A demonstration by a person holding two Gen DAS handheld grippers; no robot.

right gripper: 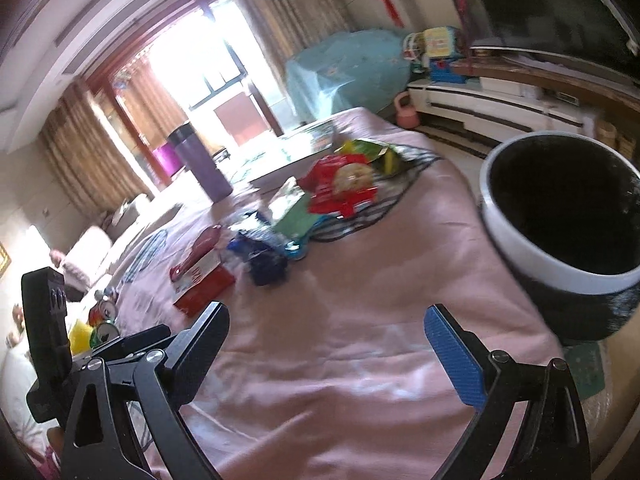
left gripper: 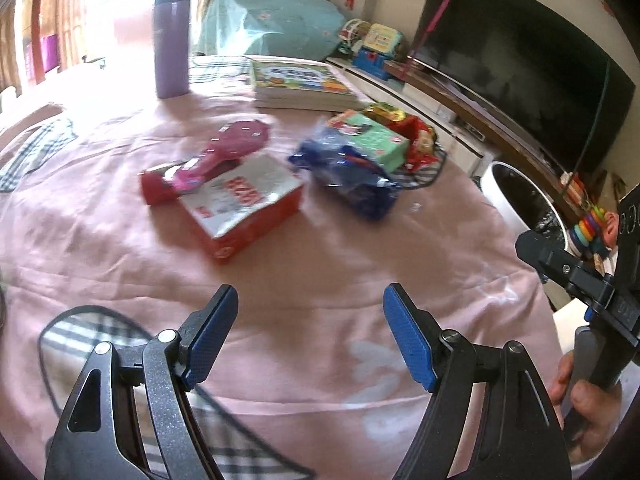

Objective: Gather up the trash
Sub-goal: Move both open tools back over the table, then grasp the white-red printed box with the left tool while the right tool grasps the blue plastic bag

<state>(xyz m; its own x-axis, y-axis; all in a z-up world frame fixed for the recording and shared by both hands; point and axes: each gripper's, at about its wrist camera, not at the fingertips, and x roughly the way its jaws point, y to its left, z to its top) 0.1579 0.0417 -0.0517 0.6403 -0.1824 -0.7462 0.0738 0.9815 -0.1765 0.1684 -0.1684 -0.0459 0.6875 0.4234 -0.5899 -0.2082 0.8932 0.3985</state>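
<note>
Pink cloth (left gripper: 320, 264) beneath both down-tilted, gaping tongs (left gripper: 308, 336).

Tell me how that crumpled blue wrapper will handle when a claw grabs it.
The blue wrapper looks like thin, creased film, so it will probably crush flat rather than hold shape. It seems light and may slide on the pink cloth if pushed. Its glossy surface could slip between the pads.
</note>
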